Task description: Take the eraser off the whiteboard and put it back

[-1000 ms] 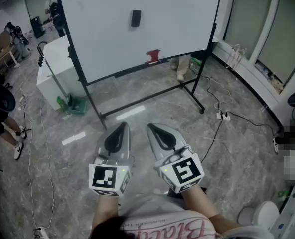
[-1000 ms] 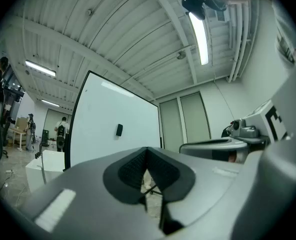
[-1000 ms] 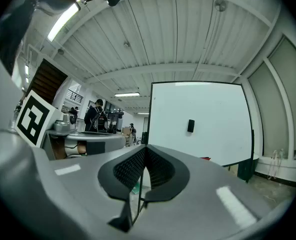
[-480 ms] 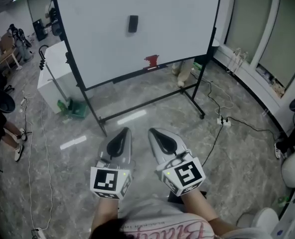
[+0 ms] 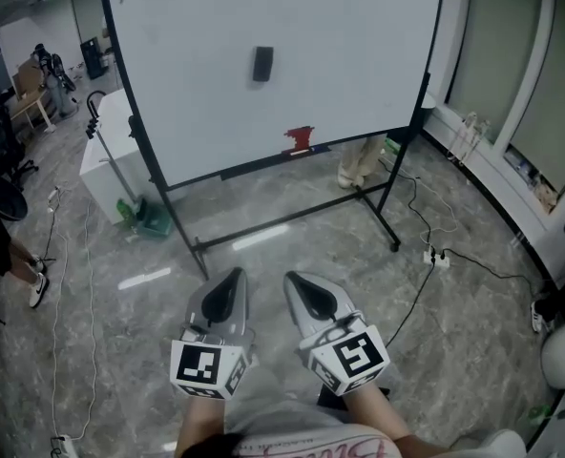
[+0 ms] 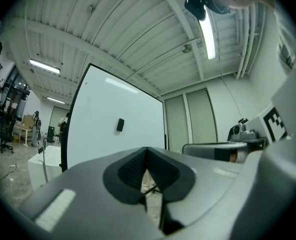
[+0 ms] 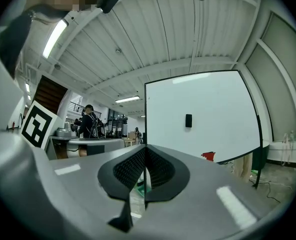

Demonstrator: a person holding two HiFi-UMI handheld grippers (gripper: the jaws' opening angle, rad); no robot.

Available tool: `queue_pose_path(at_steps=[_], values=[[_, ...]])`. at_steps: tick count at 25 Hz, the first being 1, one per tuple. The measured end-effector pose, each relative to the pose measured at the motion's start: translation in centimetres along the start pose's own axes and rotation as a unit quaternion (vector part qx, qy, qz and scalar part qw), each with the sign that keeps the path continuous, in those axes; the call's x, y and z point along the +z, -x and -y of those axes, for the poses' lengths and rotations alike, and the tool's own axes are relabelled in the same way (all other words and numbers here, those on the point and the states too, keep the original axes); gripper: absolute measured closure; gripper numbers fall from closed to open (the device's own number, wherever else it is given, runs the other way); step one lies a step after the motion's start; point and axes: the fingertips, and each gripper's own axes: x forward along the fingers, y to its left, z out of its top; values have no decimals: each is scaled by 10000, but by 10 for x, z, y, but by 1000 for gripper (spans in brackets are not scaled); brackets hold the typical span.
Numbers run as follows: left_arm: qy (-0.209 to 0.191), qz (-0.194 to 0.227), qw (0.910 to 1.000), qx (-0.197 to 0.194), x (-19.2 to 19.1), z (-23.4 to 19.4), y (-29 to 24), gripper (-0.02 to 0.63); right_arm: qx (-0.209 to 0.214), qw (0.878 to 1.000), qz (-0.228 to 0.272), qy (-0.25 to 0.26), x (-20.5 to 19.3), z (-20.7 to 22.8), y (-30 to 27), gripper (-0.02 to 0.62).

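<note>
Filling more of the head view than a second ago, the whiteboard (image 5: 359,55) on its wheeled stand is coming closer, its right edge now sitting further to the right in the picture; judging by this, the person is walking up to it and the reach has not yet begun. Both hands are riding low in the head view, a touch lower than before, side by side and pointing at the board. The left gripper (image 5: 233,277) is keeping its jaws together with nothing between them, and the right gripper (image 5: 296,281) is likewise staying closed and empty, so the jaws will need opening before any grasp. A small red item (image 5: 300,139) is sitting on the board's lower rail, in the same spot on the board as earlier. The eraser (image 5: 261,63), dark and upright, is still clinging to the white surface near the middle of the board, well apart from both grippers; it is showing slightly lower in the head view than before.
</note>
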Motion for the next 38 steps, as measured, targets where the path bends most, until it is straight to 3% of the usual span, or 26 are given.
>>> queue_pose_path(at_steps=[11, 19, 25, 30, 38], values=[[209, -25, 9998, -56, -12, -65, -86, 606, -113, 9999, 3, -95, -5, 50, -90, 594], [175, -69, 9970, -755, -9, -109, -164, 606, -487, 9983, 253, -180, 12, 99, -190, 594], [203, 39, 9956, -919, -6, -146, -212, 606, -516, 9973, 489, -202, 29, 126, -244, 592], [305, -2, 9955, -895, -16, -167, -248, 606, -680, 9959, 563, -208, 44, 167, -279, 541], [298, 49, 9973, -672, -14, -192, -307, 606, -971, 9921, 754, -247, 84, 257, -351, 382]])
